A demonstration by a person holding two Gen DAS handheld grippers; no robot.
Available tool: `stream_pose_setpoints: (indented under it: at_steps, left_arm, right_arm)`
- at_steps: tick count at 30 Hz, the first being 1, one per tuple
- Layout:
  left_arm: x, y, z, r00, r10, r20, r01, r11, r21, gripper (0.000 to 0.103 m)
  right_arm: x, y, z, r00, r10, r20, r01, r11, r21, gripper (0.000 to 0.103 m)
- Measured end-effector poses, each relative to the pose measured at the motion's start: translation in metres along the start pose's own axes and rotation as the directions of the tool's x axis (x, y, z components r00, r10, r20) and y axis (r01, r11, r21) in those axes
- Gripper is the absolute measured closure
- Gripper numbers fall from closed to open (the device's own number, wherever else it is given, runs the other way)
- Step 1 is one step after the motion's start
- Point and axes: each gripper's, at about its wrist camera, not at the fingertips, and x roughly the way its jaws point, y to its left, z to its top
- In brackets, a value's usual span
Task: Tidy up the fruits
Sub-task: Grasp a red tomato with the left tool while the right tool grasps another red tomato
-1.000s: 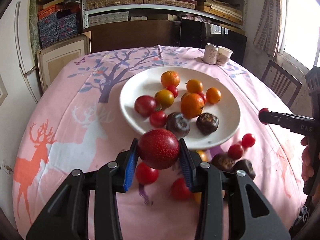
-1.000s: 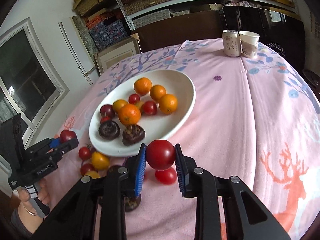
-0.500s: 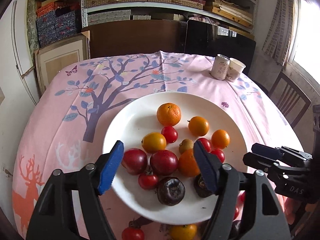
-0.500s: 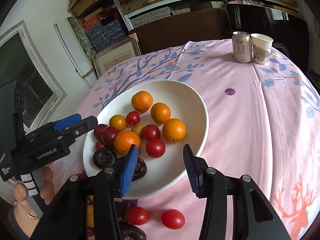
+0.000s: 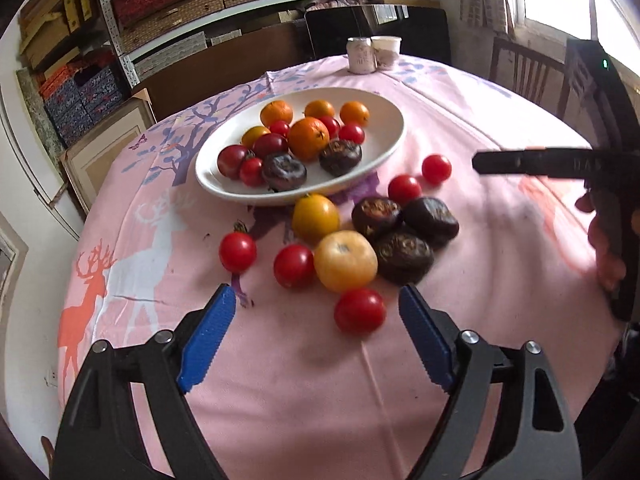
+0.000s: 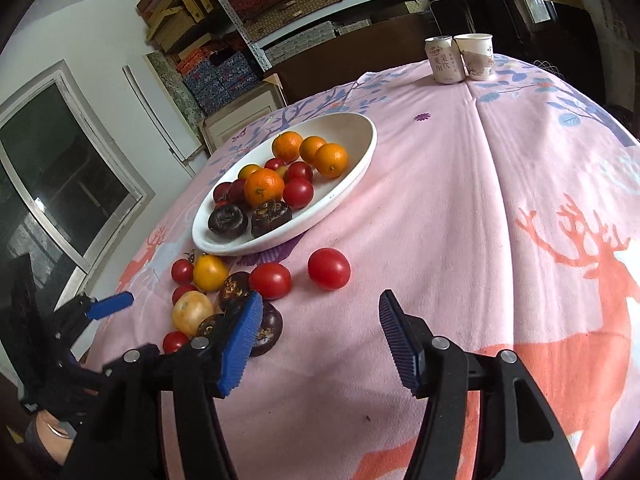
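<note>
Jaws opening and empty, the left gripper (image 5: 312, 344) hovers over a pink tablecloth (image 5: 460, 360), the nearest red tomato (image 5: 360, 311) just ahead between its blue pads. The right gripper (image 6: 320, 340), also opening with nothing between its jaws, points at another red tomato (image 6: 329, 269) farther out. Such fruit is likely light, smooth and easily bruised, best pinched gently across its widest part. Around them lie loose tomatoes, two yellow fruits and dark brown ones. Beyond, a white plate (image 5: 392, 136) holds oranges, small tomatoes, plums and two dark fruits. A can (image 6: 442, 60) and paper cup (image 6: 476, 56) stand at the far edge.
</note>
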Motion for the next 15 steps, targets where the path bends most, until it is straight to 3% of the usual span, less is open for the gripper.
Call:
stream_pose_setpoints:
  at_steps: [2, 4, 6, 8, 11, 15]
  left_arm:
    - [0.007, -0.007, -0.007, 1.000, 0.003, -0.023, -0.003, 1.000, 0.000, 0.030]
    - [0.018, -0.006, -0.008, 0.998, -0.012, -0.062, 0.011, 1.000, -0.026, 0.046]
    - [0.028, -0.004, -0.009, 0.996, -0.042, -0.084, 0.037, 0.998, -0.059, 0.052]
    - [0.026, -0.005, -0.009, 0.996, -0.066, -0.058, 0.062, 0.995, -0.073, 0.071]
    - [0.017, -0.009, -0.012, 0.999, -0.031, 0.011, 0.032, 0.997, -0.067, 0.073]
    - [-0.004, -0.004, -0.018, 0.991, -0.053, 0.122, 0.064, 0.994, -0.094, 0.073]
  right_arm:
    - [0.000, -0.002, -0.001, 1.000, 0.003, 0.003, -0.003, 1.000, 0.013, 0.042]
    - [0.001, -0.005, -0.001, 1.000, 0.013, -0.004, -0.013, 1.000, 0.024, 0.042]
    - [0.001, -0.005, -0.002, 1.000, 0.020, -0.004, -0.020, 1.000, 0.024, 0.042]
    - [0.001, -0.005, -0.002, 1.000, 0.020, -0.003, -0.020, 1.000, 0.019, 0.042]
    - [0.001, -0.003, -0.003, 1.000, 0.017, -0.005, -0.017, 1.000, 0.009, 0.042]
    - [0.003, -0.001, -0.003, 1.000, 0.002, -0.018, -0.002, 1.000, -0.002, 0.042]
